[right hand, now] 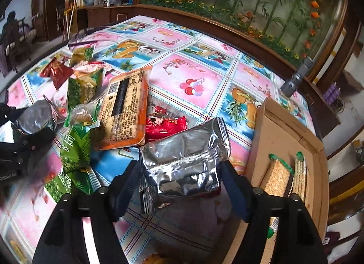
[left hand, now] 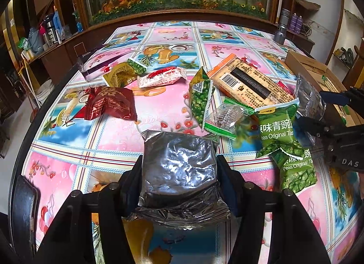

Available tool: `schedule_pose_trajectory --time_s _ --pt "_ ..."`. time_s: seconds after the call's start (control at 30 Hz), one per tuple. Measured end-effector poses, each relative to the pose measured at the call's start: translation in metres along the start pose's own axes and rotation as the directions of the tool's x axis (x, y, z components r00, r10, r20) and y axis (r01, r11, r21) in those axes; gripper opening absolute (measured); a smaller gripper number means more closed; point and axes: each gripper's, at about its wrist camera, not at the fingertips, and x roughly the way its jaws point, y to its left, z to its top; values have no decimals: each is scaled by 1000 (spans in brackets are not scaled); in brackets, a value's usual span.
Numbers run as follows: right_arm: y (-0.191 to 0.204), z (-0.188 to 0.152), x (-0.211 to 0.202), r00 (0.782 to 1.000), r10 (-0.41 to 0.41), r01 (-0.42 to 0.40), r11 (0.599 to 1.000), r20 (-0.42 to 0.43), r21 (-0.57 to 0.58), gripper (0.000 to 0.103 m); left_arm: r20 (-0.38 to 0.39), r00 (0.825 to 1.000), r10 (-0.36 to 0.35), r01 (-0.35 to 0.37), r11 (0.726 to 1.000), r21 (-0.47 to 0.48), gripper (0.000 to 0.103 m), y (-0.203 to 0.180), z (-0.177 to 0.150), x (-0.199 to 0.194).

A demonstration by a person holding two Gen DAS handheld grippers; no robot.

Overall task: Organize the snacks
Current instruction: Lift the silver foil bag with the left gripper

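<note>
Snacks lie scattered over the table (left hand: 163, 109), with a box (right hand: 284, 132) at its right edge already holding 2 wafer packs. Each gripper is clamped on 1 foil pack: left gripper (left hand: 179, 179) and right gripper (right hand: 182, 179). Next, I'd guess, both packs go into the box.
</note>
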Motion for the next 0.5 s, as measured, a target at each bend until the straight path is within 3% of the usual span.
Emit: schedule_pose_trajectory --time_s 0.17,0.3,0.5 --pt "-2 -2 7 1000 -24 24 1000 -12 5 76 5 1000 -1 1 1000 4 58 0 0 -1" --pt "-14 0 -2 1000 14 -15 997 20 70 68 9 1000 -10 10 1000 -5 58 1 0 -2" --pt "-32 4 -16 996 -4 -12 985 89 174 68 33 999 -13 14 999 -41 57 6 2 -6"
